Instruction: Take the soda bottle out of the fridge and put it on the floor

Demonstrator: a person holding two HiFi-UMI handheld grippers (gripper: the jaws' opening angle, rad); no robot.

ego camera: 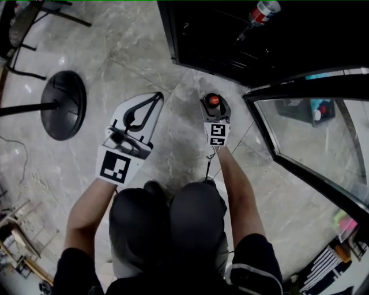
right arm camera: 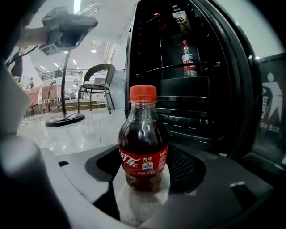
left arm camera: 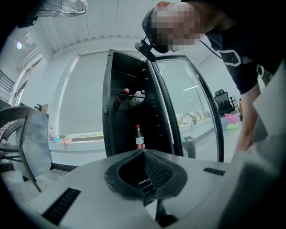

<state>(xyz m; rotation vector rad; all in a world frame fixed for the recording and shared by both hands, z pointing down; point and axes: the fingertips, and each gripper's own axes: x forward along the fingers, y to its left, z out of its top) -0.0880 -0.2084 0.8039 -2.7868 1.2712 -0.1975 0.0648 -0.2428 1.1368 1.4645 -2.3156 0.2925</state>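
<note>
The soda bottle (right arm camera: 143,138), dark cola with a red cap and red label, stands upright low over the marble floor (ego camera: 173,144) just in front of the open black fridge (right arm camera: 187,67). My right gripper (right arm camera: 143,167) is shut on its lower body; from the head view only the red cap (ego camera: 214,99) shows between the jaws of that gripper (ego camera: 214,103). My left gripper (ego camera: 157,97) is held higher and to the left, shut with nothing in it. In its own view, the left gripper (left arm camera: 144,153) points at the fridge (left arm camera: 129,103).
More bottles stand on the fridge shelves (right arm camera: 189,58) (left arm camera: 139,137) (ego camera: 262,12). The glass fridge door (ego camera: 311,132) stands swung open on my right. A black round stand base (ego camera: 64,105) sits on the floor at the left, with a chair (right arm camera: 96,80) behind it.
</note>
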